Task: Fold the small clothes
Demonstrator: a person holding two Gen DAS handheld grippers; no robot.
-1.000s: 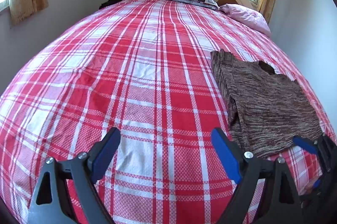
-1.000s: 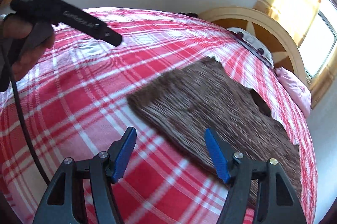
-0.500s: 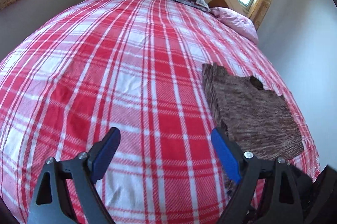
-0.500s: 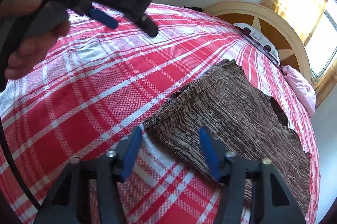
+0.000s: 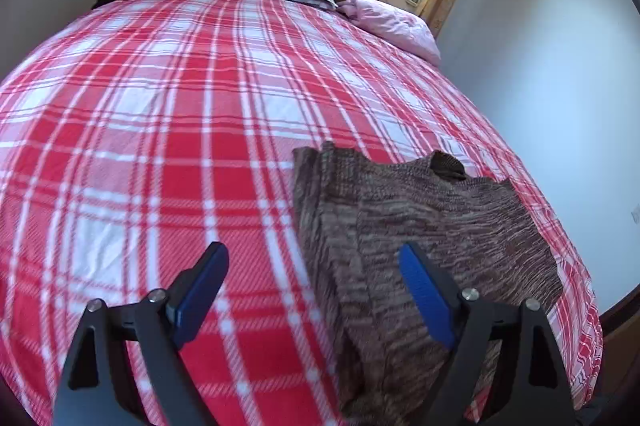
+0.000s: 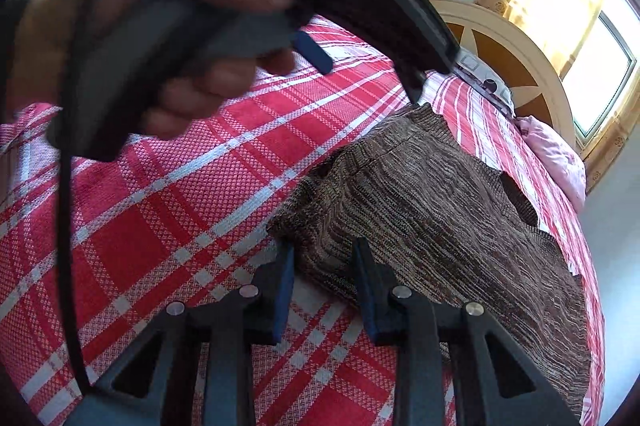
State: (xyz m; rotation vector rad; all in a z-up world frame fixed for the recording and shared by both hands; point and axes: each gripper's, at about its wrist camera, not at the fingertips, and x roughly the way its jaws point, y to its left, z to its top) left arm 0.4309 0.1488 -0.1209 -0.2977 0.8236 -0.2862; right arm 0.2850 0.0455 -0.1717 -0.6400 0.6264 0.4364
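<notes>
We see the brown knit top (image 5: pixel 420 226) lying flat on the plaid bedspread (image 5: pixel 160 146), at four o'clock. Our left gripper (image 5: pixel 314 290) hangs spread wide above its edge; our right gripper (image 6: pixel 324 266), half-narrowed, straddles its corner, grasping nothing.

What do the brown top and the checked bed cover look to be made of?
The brown marled knit top: probably soft knitted yarn, matte, with fine ribbed streaks of mixed browns. The red-and-white checked bed cover: apparently woven cotton-like cloth, matte, with a visible waffle-like weave.
</notes>
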